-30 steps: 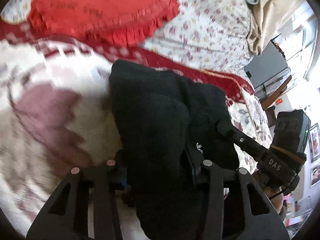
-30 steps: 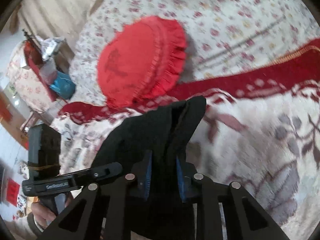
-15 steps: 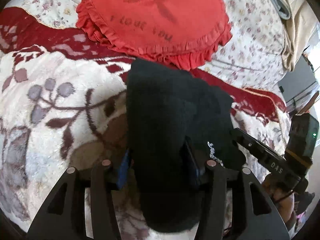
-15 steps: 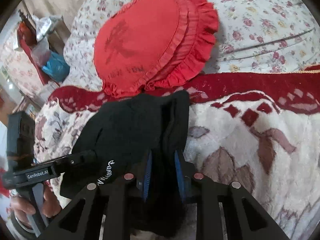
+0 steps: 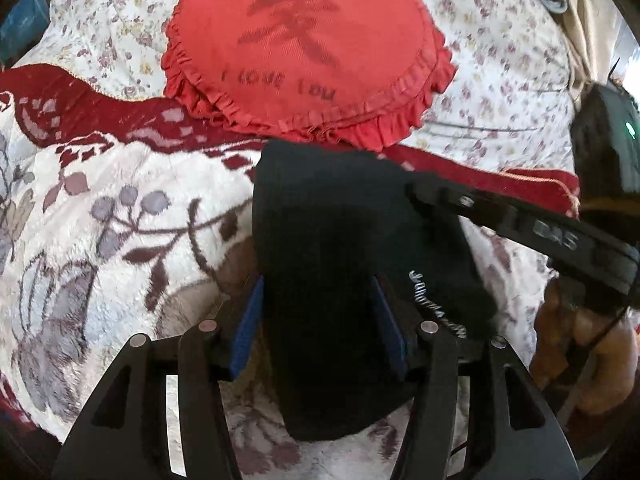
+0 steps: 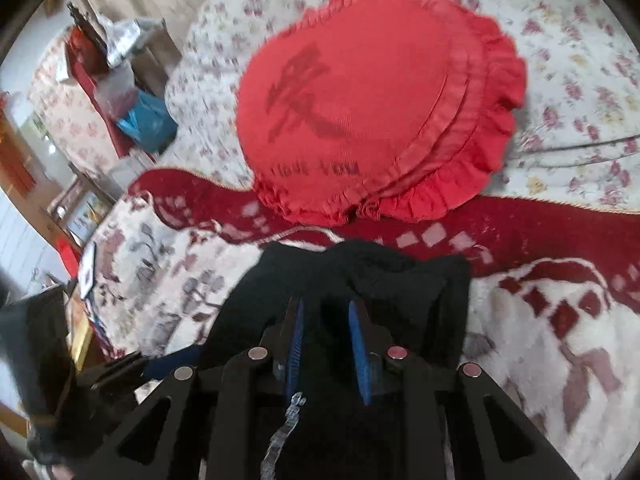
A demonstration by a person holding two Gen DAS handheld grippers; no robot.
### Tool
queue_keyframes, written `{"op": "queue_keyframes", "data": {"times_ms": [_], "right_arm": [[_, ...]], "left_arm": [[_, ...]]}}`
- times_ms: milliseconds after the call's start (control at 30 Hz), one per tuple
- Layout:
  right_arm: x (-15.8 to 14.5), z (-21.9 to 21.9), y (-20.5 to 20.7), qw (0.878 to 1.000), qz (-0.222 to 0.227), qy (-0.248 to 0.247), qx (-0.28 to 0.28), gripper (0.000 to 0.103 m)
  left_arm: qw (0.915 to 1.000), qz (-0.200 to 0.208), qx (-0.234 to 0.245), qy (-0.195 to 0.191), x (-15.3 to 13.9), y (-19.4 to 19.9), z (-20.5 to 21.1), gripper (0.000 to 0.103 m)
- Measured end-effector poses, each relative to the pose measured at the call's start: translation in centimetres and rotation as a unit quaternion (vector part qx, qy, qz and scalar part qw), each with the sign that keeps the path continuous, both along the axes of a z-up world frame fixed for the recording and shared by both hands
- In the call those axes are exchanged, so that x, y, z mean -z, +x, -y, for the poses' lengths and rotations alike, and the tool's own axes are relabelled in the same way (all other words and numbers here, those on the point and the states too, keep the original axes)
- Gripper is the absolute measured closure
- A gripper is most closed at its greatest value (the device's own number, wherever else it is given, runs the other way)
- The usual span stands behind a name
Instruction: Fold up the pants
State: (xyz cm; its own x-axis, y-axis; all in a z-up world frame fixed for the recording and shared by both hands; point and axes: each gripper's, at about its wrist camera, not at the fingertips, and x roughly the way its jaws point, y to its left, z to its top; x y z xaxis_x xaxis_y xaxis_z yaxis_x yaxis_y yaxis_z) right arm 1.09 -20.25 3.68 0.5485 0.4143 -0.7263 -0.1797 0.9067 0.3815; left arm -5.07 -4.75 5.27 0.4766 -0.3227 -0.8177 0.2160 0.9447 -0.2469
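The black pants [image 5: 336,248] are a folded bundle on a floral blanket [image 5: 100,216], just below a red frilled cushion [image 5: 308,52]. My left gripper [image 5: 320,320] is shut on the bundle's near part, blue pads pressing both sides. In the right wrist view the pants [image 6: 360,280] fill the lower centre and my right gripper [image 6: 326,332] is shut on a thick fold of them. The right gripper's black body [image 5: 520,224] crosses the left wrist view at right. White lettering shows on the cloth.
The red cushion [image 6: 376,120] lies on a small-flowered bedsheet [image 6: 580,80] beyond the blanket's red border [image 6: 520,232]. Off the bed's left side are furniture, bags and a blue bag [image 6: 148,120]. Beige fabric [image 5: 580,8] hangs at upper right in the left wrist view.
Both grippers carried the pants bundle toward the red cushion, which now looms larger and nearer. The bundle has lowered onto the blanket. Both grips stay closed on the cloth.
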Motion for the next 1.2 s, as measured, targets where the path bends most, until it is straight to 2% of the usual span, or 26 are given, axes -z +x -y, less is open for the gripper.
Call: {"op": "queue_keyframes", "data": {"times_ms": [100,167,300,500,600,667,733,800,867,1000,1067,1133,1200], "right_arm": [[1.8,-0.1,1.5,0.999,-0.010,-0.035,0.010,0.082],[2.6,0.2,2.3,0.999,-0.014,-0.027,0.012,0.082],[2.5,0.6,2.5,1.000,-0.018,-0.023,0.011,0.082],[-0.2,0.7,-2.0,0.999,0.006,-0.046,0.001,0.082],[0.0,0.6,-5.0,0.998,0.005,-0.060,-0.002,0.081],[1.3,0.4,-6.8,0.996,-0.006,-0.087,0.001,0.081],[2.4,0.3,-7.6,0.995,-0.006,-0.100,0.003,0.081],[2.4,0.7,-8.0,0.996,-0.002,-0.088,0.016,0.081],[1.9,0.9,-8.2,0.996,-0.002,-0.085,0.020,0.081],[-0.1,0.9,-9.1,0.995,0.028,-0.094,0.033,0.081],[-0.6,0.8,-9.5,0.993,0.037,-0.100,0.045,0.077],[-0.8,0.7,-9.7,0.993,0.043,-0.097,0.052,0.058],[-0.8,0.7,-9.9,0.993,0.043,-0.096,0.057,0.054]], "left_arm": [[1.0000,0.002,-0.001,-0.001,0.6,0.3,0.1,0.047],[1.0000,0.000,-0.003,-0.004,0.7,0.4,0.2,0.045],[1.0000,-0.002,-0.004,0.001,0.8,0.5,0.5,0.044],[1.0000,0.001,-0.007,0.004,0.5,-0.2,0.5,0.045],[0.9999,0.003,-0.010,0.005,0.5,-0.4,0.5,0.045],[0.9999,0.007,-0.011,0.005,0.6,-0.5,0.5,0.044],[0.9999,0.006,-0.011,0.006,0.7,-0.5,0.6,0.044],[0.9998,0.012,-0.014,0.010,0.6,-0.8,0.6,0.044],[0.9995,0.023,-0.018,0.014,0.3,-1.2,0.6,0.044],[0.9979,0.050,-0.028,0.031,-0.7,-2.2,0.4,0.044],[0.9972,0.061,-0.029,0.034,-1.1,-2.7,0.3,0.044],[0.9967,0.066,-0.030,0.035,-1.3,-3.0,0.1,0.044],[0.9962,0.072,-0.029,0.039,-1.6,-3.5,0.0,0.044]]}}
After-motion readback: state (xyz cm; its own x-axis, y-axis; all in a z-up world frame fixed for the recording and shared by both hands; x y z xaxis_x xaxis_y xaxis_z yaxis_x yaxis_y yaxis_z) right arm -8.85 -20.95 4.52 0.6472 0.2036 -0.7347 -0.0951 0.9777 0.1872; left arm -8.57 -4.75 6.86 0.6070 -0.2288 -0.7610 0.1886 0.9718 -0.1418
